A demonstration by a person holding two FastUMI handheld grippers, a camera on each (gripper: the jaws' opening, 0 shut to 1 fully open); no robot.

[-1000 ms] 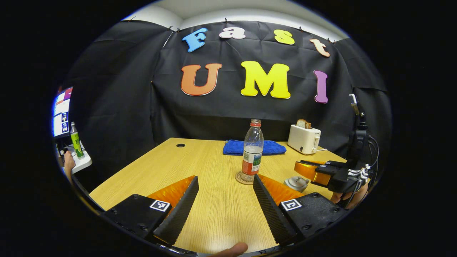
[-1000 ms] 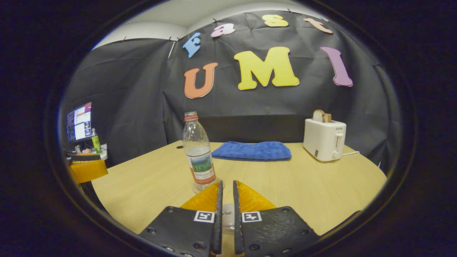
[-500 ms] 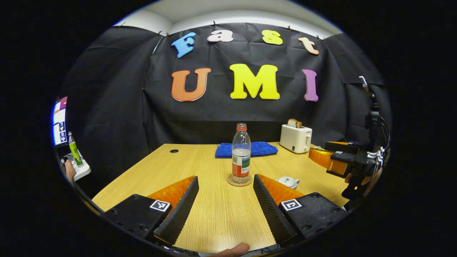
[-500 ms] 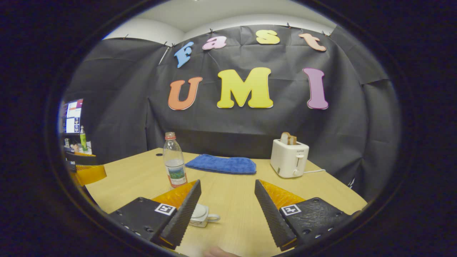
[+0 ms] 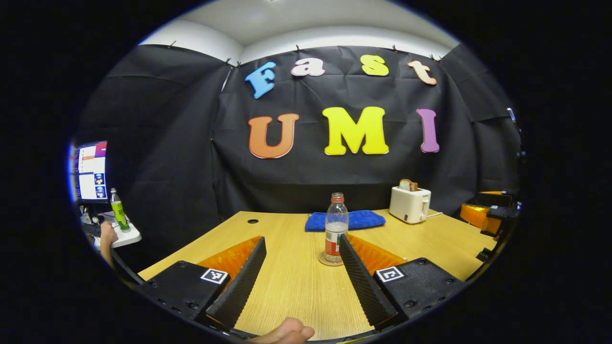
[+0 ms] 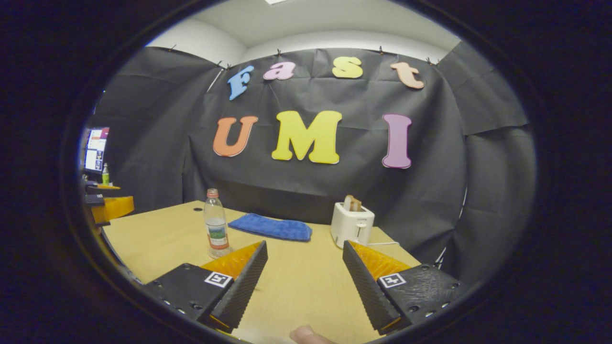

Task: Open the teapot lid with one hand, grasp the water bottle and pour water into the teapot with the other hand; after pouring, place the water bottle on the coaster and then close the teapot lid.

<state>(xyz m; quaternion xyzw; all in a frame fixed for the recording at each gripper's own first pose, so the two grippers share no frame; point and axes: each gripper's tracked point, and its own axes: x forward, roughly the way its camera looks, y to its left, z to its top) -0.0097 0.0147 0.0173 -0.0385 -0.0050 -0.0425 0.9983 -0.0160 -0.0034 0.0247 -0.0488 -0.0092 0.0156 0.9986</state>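
Note:
A clear water bottle [image 5: 336, 224] with a red cap and a red label stands upright on a round coaster [image 5: 329, 260] in the middle of the wooden table [image 5: 287, 286]. My left gripper [image 5: 301, 239] is open and empty, held back from the bottle, whose base sits just beyond its right fingertip. Far off at the right edge hangs my right gripper [image 5: 483, 215]. In the right gripper view the bottle [image 6: 216, 230] stands to the left, and my right gripper [image 6: 304, 244] is open with nothing between its fingers. The left gripper [image 6: 112, 208] shows at the far left.
A folded blue cloth [image 5: 346, 220] lies behind the bottle, and a white toaster [image 5: 410, 204] with bread in it stands at the back right. Off the table to the left are a monitor [image 5: 88, 169], a green bottle [image 5: 117, 215] and a person's hand [image 5: 107, 236].
My right gripper went from shut over the teapot to open. Both grippers then drew back from the table, so the bottle looks smaller and the teapot has slipped out of sight.

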